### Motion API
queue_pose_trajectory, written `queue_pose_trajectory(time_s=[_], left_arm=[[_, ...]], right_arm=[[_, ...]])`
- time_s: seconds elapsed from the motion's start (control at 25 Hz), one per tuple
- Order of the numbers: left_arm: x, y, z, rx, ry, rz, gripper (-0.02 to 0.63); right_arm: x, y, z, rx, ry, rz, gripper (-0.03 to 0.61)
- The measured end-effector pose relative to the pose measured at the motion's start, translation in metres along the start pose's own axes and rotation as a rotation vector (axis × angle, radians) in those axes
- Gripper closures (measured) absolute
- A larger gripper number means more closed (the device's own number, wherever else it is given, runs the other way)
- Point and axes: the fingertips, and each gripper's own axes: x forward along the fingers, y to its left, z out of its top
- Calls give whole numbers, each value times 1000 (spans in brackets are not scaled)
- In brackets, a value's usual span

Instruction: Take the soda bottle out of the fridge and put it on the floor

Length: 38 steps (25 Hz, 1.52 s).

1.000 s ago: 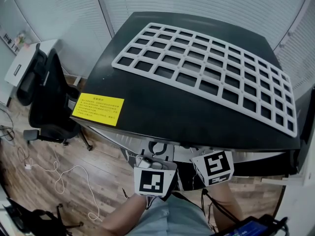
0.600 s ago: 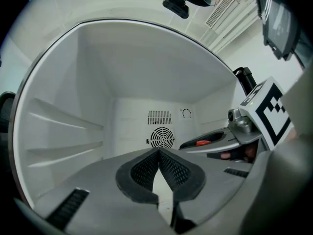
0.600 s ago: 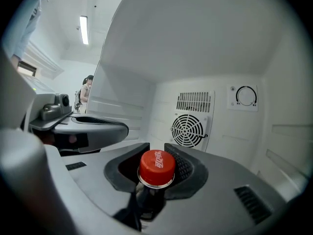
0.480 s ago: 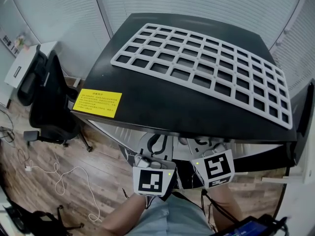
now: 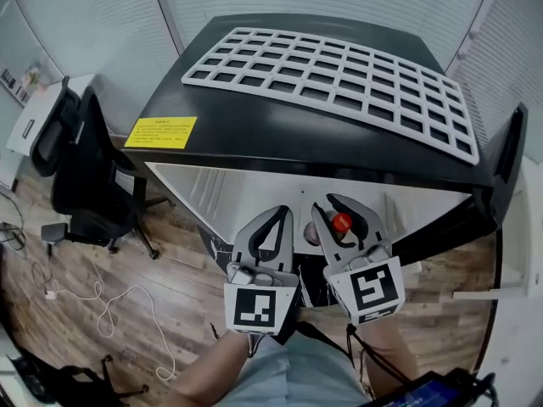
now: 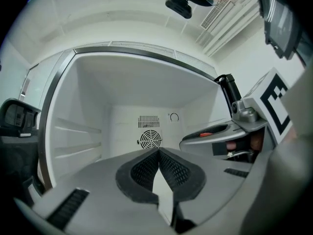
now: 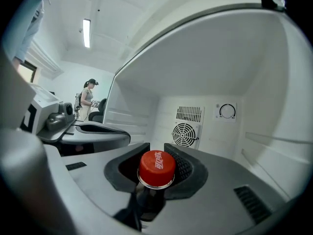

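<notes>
In the head view we look down on the black top of the fridge (image 5: 322,155). A white grid rack (image 5: 339,75) lies on it toward 12 o'clock, and a yellow label (image 5: 161,131) sits on its corner at 10 o'clock. The white inside of the fridge opens toward us just below that top.

Our right gripper (image 5: 339,209) is at about 4 o'clock from the centre, in front of the opening. Its jaws have just been closing and are now clamped on the neck of the soda bottle (image 7: 156,168), right under the red cap. The bottle is upright between the dark pads, and the jaws hide most of its body. In the right gripper view, a round fan vent (image 7: 185,133) and a dial (image 7: 227,111) on the fridge's back wall lie beyond the cap, toward 12 and 1 o'clock. The bottle itself is outside the fridge, at its mouth.

Our left gripper (image 5: 278,214) is just beside the right one, at its 9 o'clock. Its jaw tips meet and nothing is between them.

A black office chair (image 5: 81,168) stands at 9 o'clock on the wooden floor (image 5: 178,312). A white cable (image 5: 102,303) lies on the floor at 7 o'clock. A person (image 7: 87,99) stands far off at 10 o'clock in the right gripper view.
</notes>
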Motion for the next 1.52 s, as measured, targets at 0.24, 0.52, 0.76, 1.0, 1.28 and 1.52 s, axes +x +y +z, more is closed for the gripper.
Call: queue_pose_trajectory(time_s=[0.24, 0.52, 0.76, 1.0, 1.28, 1.52], left_arm=[[-25, -3, 8, -8, -20, -21, 603], [-39, -29, 15, 18, -24, -127, 601], [-58, -52, 19, 17, -48, -276, 603], [-98, -60, 34, -1, -98, -404, 601], [-148, -91, 29, 9, -90, -589, 601], [-186, -160, 21, 10, -86, -785, 601]], right_arm=[[-33, 22, 1, 13, 9, -29, 476], [-77, 31, 9, 34, -29, -121, 476], [-114, 41, 9, 59, -34, -270, 476], [-149, 79, -2, 110, 45, -375, 477], [-206, 117, -4, 149, 40, -542, 477], [-278, 136, -19, 163, 30, -723, 477]])
